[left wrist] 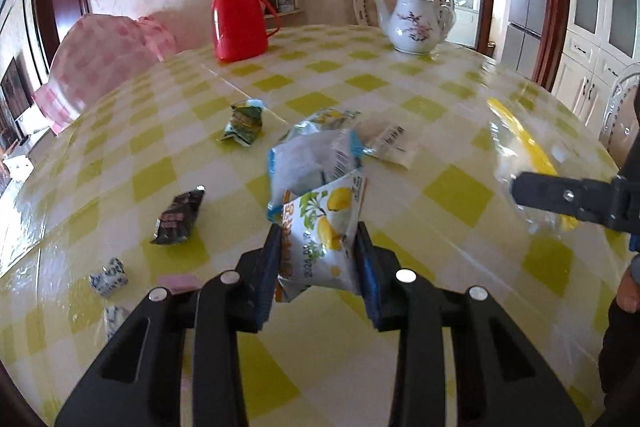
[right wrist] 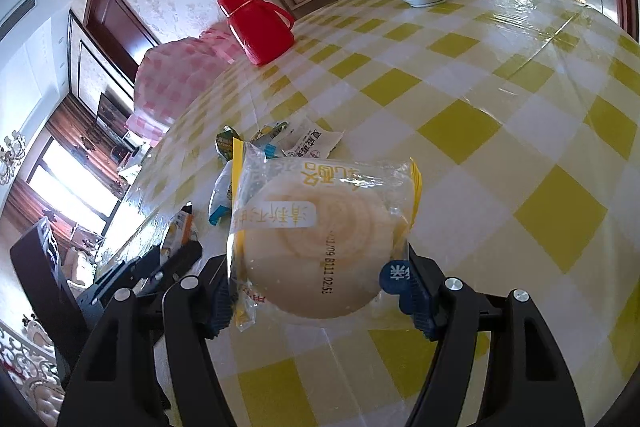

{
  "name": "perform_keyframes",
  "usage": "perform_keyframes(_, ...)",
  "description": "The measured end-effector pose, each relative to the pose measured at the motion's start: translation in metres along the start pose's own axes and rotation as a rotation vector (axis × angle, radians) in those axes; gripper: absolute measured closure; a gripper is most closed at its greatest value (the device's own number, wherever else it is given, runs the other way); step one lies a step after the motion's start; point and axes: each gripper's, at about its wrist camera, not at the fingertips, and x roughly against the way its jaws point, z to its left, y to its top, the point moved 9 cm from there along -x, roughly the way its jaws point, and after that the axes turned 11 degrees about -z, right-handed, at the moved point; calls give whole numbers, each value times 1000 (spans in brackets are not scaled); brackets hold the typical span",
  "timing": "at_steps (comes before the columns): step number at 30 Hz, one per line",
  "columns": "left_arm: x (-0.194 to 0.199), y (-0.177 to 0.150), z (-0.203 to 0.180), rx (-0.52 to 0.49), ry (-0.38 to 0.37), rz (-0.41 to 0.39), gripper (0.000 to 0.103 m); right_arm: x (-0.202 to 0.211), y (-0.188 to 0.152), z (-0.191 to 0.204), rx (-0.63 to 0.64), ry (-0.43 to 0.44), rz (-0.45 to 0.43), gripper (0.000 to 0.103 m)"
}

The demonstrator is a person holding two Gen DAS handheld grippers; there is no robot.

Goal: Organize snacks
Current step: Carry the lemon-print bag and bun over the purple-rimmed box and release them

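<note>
Your left gripper [left wrist: 318, 247] has its fingers [left wrist: 269, 259] clamped on a lemon-printed snack packet [left wrist: 324, 227], whose lower edge they hide. Your right gripper [right wrist: 320, 287] grips a clear-wrapped round cake [right wrist: 320, 239] between half-spread fingers; the wrapper's print reads reversed and is hard to decipher. Beyond the lemon packet lie loose wrappers, a green one [left wrist: 243, 123] farther left, on the yellow-checked worktop [left wrist: 440, 107]. A red flask [left wrist: 239, 17] and teapot [left wrist: 416, 23] stand at its far side.
</note>
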Motion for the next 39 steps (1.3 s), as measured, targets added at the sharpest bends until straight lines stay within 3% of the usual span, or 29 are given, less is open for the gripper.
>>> perform_keyframes(4,7,-5,-6,-2,10,-5,67,-4,-2,1,8,3,4,35)
perform_keyframes(22,59,-17,15,190,64,-78,66,-4,-25,16,31,51,25,35)
perform_keyframes(33,89,-30,25,285,85,-122,66,21,-37,37,49,119,-12,35)
perform_keyframes(39,108,-33,28,336,79,-150,64,33,-56,47,10,197,29,35)
